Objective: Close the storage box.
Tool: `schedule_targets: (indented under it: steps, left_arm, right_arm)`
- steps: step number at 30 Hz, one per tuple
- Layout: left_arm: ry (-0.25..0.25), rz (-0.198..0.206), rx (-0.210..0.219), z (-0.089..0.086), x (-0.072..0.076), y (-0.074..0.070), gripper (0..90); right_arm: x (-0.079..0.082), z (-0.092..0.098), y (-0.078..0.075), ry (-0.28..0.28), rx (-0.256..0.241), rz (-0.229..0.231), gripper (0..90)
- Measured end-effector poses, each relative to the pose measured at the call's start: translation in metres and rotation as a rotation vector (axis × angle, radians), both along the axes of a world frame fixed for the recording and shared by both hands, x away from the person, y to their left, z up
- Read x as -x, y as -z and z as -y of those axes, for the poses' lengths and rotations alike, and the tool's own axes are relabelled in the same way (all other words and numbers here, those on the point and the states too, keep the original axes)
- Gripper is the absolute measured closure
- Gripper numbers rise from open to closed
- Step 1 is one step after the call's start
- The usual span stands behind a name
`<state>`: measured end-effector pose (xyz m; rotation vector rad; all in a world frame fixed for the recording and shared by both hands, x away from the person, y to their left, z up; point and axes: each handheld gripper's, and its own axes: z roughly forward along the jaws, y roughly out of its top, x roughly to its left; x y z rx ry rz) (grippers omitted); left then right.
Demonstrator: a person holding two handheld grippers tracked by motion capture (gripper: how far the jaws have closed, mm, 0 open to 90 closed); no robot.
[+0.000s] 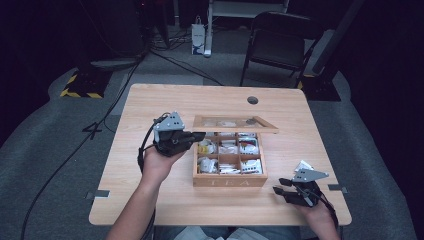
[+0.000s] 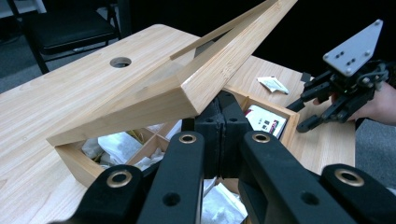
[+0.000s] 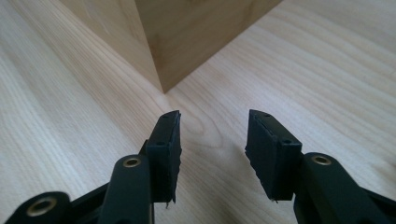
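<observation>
High view: a big wooden table (image 1: 150,195) is seen, and on it, near the middle, a wooden tea box (image 1: 229,181) is set. Its lid (image 1: 235,123) is half lifted and tilted up. The lid's corner is pinched by the left gripper (image 2: 223,135), with the jaws closed on it. The lid looks as if it is being opened. Next, it likely has to be swung back gently. The right gripper (image 3: 212,149) is held open and empty, just beside the box's corner. Small tea packets (image 1: 252,166) are packed inside.
</observation>
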<state>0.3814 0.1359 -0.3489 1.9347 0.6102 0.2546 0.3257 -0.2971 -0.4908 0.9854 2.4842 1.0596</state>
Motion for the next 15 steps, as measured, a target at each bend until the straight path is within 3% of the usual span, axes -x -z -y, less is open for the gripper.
schedule_targets:
  steps: [4,6,8,15]
  left_arm:
    - [0.000,0.001,-0.006,0.0010,0.0005,0.0003,88.8]
    - [0.000,-0.002,-0.008,0.0013,0.0012,0.0010,88.7]
    - [-0.001,-0.002,-0.009,0.0017,0.0020,0.0017,88.7]
    - [-0.016,-0.015,-0.018,0.0028,0.0050,0.0037,88.7]
  right_arm:
    - [-0.0012,-0.0019,0.0053,-0.003,-0.006,0.001,52.3]
    - [-0.0013,-0.0030,0.0069,-0.009,-0.002,0.021,49.8]
    - [-0.0004,-0.0033,0.0124,-0.026,-0.035,0.063,47.0]
    - [-0.0020,-0.0044,0.0124,-0.027,-0.035,0.062,47.2]
